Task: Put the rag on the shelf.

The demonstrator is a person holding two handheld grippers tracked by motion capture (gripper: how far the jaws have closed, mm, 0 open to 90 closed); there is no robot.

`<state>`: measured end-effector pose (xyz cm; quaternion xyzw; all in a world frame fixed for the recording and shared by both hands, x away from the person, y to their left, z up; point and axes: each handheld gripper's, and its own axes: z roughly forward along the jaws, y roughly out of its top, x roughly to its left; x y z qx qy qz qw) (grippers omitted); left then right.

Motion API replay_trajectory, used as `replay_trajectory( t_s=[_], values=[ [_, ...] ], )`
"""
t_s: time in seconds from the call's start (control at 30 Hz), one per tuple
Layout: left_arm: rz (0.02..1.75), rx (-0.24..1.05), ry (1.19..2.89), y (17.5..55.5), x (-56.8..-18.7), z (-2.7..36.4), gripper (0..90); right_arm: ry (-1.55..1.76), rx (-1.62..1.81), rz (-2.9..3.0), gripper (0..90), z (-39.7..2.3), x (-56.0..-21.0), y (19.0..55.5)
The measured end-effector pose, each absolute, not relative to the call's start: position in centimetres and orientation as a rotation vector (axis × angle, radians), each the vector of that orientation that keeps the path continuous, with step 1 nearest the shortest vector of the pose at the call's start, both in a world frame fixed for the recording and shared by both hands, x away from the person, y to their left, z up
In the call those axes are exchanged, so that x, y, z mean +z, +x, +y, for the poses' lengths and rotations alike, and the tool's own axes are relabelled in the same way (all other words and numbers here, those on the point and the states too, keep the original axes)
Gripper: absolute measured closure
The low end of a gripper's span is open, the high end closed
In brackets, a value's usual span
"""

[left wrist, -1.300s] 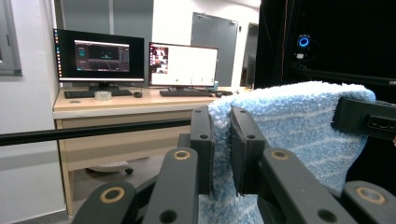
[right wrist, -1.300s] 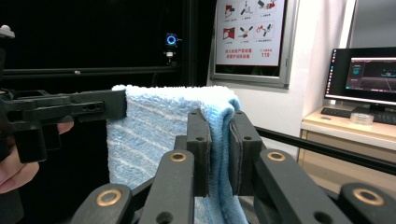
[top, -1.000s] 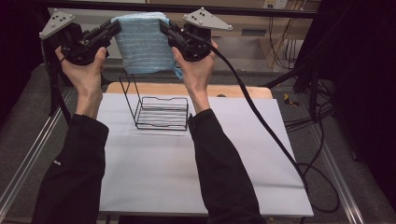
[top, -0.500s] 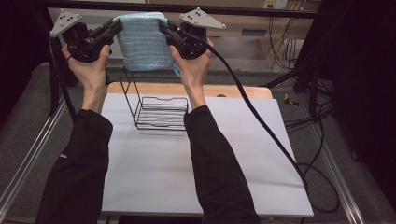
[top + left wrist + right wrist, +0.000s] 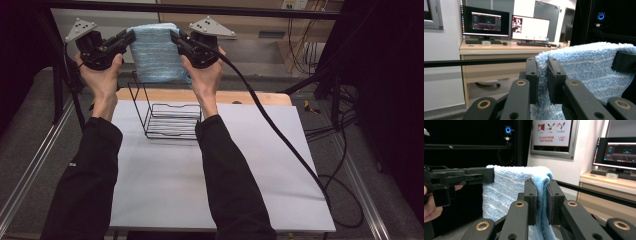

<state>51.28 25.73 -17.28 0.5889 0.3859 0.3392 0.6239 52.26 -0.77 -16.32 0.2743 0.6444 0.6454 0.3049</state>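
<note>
Left claw [image 5: 129,38] clamps one top corner of my fluffy light-blue terry towel [image 5: 155,55], right claw [image 5: 175,38] the other, stretched above the black wire rack [image 5: 167,112]. Uneven lowering could snag the hem on its wires.

The wire rack [image 5: 170,117] is the landmark. Its top stands open, with nothing across its mouth, but its tall wire back and sides fence that opening. Directly above the wire rack hangs the blue towel [image 5: 156,52], stretched between the left claw [image 5: 131,38] and the right claw [image 5: 173,37] — it blocks the straight drop. Both forearms flank the wire rack closely. In front of the wire rack and to its right the white counter [image 5: 260,165] lies bare — wide passage there. A black bar [image 5: 200,9] crosses high behind the wire rack.
</note>
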Motion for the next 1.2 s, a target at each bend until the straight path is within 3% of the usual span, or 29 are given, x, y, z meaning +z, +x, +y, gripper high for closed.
replay_trajectory(
  t_s=[0.57, 1.2],
  values=[
    [0.874, 0.744, 1.432, 51.7, -20.1, 25.7, 80.2, 0.815, 1.686, 1.758, 81.3, -1.2, -19.3, 52.8],
    [0.806, 0.71, 1.501, 49.4, -21.9, 26.3, 79.8, 0.826, 1.7, 1.827, 80.6, -2.0, -21.7, 51.1]
  ],
)
